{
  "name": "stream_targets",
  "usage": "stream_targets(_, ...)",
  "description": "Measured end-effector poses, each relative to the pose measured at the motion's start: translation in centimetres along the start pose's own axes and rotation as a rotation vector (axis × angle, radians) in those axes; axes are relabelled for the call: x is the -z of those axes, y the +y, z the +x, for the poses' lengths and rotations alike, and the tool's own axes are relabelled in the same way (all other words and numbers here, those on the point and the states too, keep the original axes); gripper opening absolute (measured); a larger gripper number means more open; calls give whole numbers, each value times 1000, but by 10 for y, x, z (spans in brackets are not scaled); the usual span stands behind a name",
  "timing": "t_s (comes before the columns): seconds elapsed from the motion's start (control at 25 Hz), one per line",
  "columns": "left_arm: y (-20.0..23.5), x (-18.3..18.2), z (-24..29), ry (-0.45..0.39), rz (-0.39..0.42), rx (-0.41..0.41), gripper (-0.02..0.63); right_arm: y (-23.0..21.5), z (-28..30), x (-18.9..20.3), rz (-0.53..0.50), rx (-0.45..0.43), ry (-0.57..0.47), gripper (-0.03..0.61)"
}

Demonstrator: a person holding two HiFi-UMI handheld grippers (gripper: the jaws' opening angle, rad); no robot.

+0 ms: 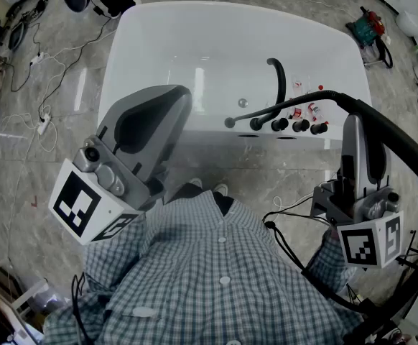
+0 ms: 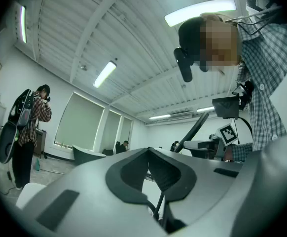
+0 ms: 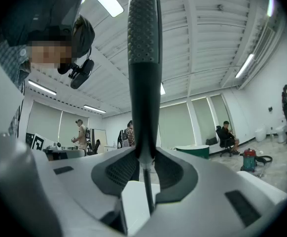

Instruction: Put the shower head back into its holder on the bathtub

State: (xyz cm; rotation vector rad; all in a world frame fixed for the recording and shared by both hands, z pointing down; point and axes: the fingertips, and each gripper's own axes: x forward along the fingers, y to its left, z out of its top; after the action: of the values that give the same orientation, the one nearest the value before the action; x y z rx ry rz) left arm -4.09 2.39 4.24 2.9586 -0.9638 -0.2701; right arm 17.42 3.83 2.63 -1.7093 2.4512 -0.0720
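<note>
The white bathtub [image 1: 151,27] lies ahead of me, with a curved black spout [image 1: 279,77] and a row of black knobs [image 1: 289,126] on its near rim. My right gripper [image 1: 353,117] is shut on the black shower head [image 1: 392,135], a slim wand. In the right gripper view the shower head [image 3: 144,58] stands upright between the pads [image 3: 121,169] of the right gripper [image 3: 144,157], with its textured end on top. A thin black hose [image 1: 284,108] runs from it to the rim. My left gripper [image 1: 180,92] hovers at the tub's near left, shut and empty [image 2: 147,151].
Small red-and-white items [image 1: 313,108] sit on the rim behind the knobs. Cables [image 1: 44,121] trail over the marble floor on the left. A red and green tool [image 1: 367,26] lies at the upper right. A person with a backpack [image 2: 27,127] stands farther off.
</note>
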Motion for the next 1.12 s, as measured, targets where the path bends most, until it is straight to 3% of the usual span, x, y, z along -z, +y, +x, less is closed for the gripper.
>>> stream_targets(0.52,1,-2,-2,7,-7,-4,8,5,3,-7,-55,10,9,118)
stream_targets(1.12,4,5,0,18,-15,-7,8,0,5,5,-11,7,29,118)
